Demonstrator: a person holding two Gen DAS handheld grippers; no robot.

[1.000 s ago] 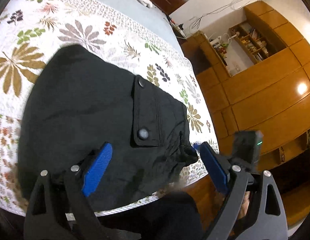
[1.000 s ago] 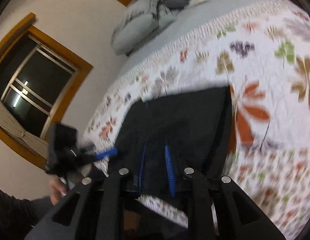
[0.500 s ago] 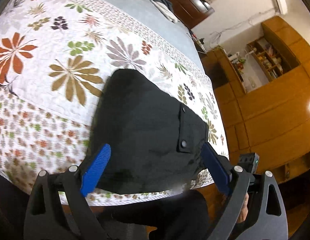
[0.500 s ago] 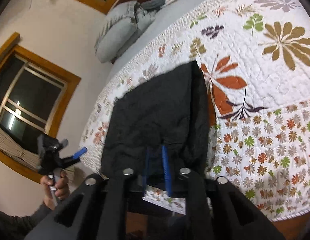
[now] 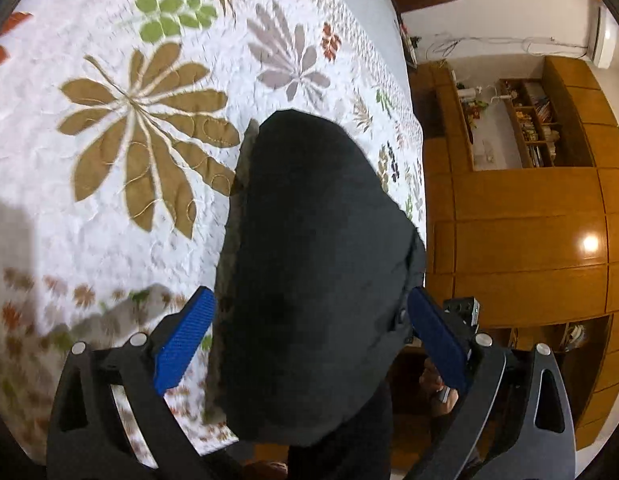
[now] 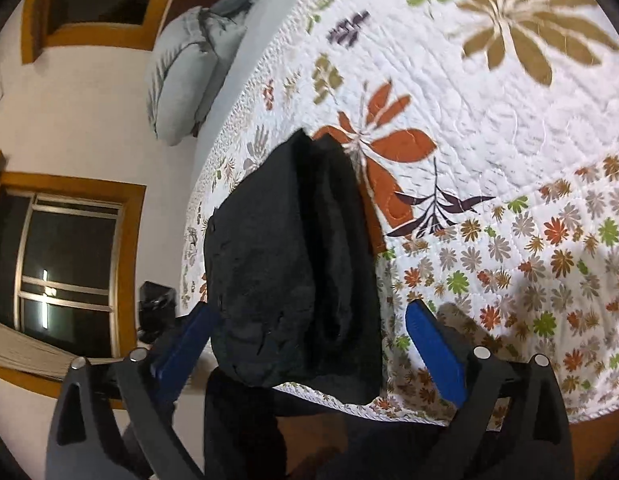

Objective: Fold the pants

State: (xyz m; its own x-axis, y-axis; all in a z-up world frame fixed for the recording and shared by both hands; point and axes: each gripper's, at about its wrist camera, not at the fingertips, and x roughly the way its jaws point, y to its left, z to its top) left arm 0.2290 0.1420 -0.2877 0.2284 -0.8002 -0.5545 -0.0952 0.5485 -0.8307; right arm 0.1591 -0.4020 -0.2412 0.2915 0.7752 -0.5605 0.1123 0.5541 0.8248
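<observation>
The black pants lie folded in a compact bundle on the floral quilt, at the bed's near edge. My left gripper straddles the bundle's near end. Its jaws are opening, and the blue pads stand just clear of the cloth on either side. In the right wrist view the pants show a thick rolled fold along their right side. My right gripper is over their near end, jaws opening wide, pads off the fabric.
The quilt spreads far beyond the pants. A grey pillow lies at the head of the bed by a wall with a dark window. Wooden cabinets stand past the bed's other side. A person's dark-clothed legs fill the bottom.
The right gripper's pads, nearly together on the pants' edge before, have sprung wide and let go. The left gripper swung over so the bundle sits centred between its pads, and moved closer.
</observation>
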